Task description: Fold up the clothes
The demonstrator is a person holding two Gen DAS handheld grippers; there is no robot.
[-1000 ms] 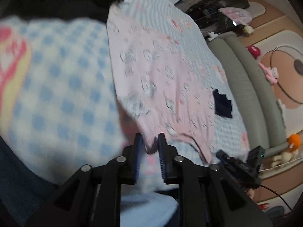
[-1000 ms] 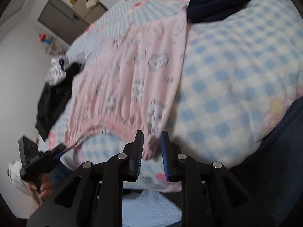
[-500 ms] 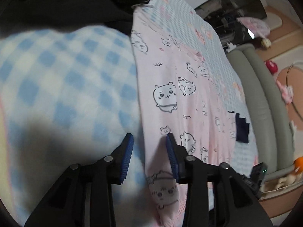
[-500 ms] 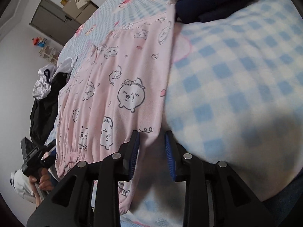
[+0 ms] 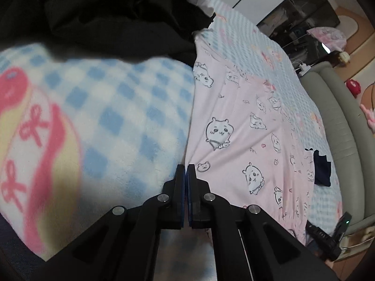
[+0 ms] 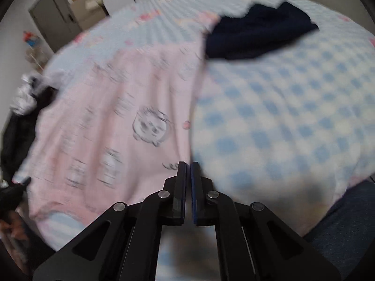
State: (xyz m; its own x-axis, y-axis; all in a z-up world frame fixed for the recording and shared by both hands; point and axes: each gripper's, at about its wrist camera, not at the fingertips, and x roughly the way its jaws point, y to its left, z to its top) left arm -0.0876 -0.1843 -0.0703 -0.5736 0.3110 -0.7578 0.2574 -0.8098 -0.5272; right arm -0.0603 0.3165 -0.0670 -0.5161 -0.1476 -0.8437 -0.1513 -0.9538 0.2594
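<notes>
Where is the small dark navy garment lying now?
The navy garment lies on the bed at the pink garment's far right edge in the left wrist view, near the grey bed frame.

Bed (image 5: 255, 46), pale blue striped cover. Lying on it: pink printed garment (image 5: 246, 126), spread flat at frame centre; blue-and-white checked fleece blanket (image 5: 112, 121), left; black clothing heap (image 5: 112, 14), upper left; small dark navy item (image 5: 322, 171), right of the garment.

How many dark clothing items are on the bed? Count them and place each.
2. A black heap lies past the pink garment's far corner; a navy piece lies at its opposite edge. The heap may hide more.
</notes>
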